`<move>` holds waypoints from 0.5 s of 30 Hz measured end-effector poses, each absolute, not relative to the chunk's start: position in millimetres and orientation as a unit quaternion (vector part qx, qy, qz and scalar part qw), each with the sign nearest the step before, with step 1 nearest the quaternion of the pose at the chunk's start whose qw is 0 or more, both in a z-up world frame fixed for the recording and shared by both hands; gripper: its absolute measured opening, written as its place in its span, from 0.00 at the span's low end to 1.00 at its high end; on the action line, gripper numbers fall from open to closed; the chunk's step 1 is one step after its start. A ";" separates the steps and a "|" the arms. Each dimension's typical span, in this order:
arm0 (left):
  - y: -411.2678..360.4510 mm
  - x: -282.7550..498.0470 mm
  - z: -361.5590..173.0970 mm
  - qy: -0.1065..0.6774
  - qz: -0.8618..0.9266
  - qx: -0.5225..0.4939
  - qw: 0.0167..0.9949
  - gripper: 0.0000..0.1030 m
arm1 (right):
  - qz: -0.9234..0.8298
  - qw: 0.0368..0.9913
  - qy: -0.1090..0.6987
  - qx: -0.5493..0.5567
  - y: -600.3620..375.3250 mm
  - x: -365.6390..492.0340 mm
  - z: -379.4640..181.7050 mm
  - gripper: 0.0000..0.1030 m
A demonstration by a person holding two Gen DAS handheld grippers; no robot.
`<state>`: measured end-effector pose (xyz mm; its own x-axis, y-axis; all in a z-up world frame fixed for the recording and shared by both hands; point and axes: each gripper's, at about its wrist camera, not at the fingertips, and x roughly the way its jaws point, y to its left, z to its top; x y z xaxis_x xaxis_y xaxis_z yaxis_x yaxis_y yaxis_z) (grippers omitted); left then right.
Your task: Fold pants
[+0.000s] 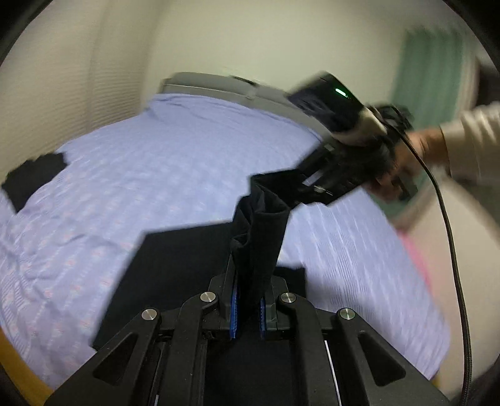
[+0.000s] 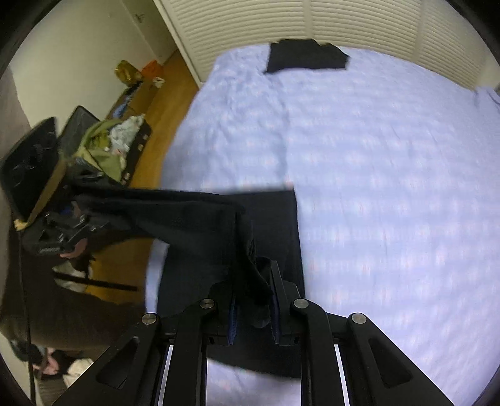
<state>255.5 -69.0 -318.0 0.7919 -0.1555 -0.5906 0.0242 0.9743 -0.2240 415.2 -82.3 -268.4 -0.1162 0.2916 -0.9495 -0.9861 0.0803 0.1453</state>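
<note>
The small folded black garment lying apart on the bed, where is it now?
The small folded black garment lies flat at the far edge of the lilac bedsheet, beside the white louvred doors; in the left wrist view it sits far left.

Lilac-sheeted bed (image 2: pixel 390 187), folded black garment (image 2: pixel 306 57), probably pants

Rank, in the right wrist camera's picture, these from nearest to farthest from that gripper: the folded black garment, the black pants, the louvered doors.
1. Black pants, clamped in the right gripper.
2. Folded black garment, far across the bed.
3. Louvered doors, behind the bed.
</note>
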 end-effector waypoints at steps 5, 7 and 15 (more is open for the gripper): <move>-145.3 250.7 -372.8 0.354 -0.082 -0.004 0.932 0.11 | 0.565 0.589 0.442 -0.371 -152.7 390.7 -317.4 0.17; -158.5 251.2 -393.8 0.368 -0.087 0.017 0.926 0.11 | 0.563 0.603 0.428 -0.370 -172.1 383.7 -340.4 0.17; -190.1 249.4 -443.5 0.403 -0.097 0.096 0.905 0.13 | 0.514 0.666 0.390 -0.375 -227.0 382.1 -402.9 0.27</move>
<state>249.4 -190.1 -443.5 0.6562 -0.0993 -0.7480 0.2534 0.9627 0.0945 382.1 -227.0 -402.9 0.1673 0.3923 -0.9045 -0.9767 0.1909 -0.0979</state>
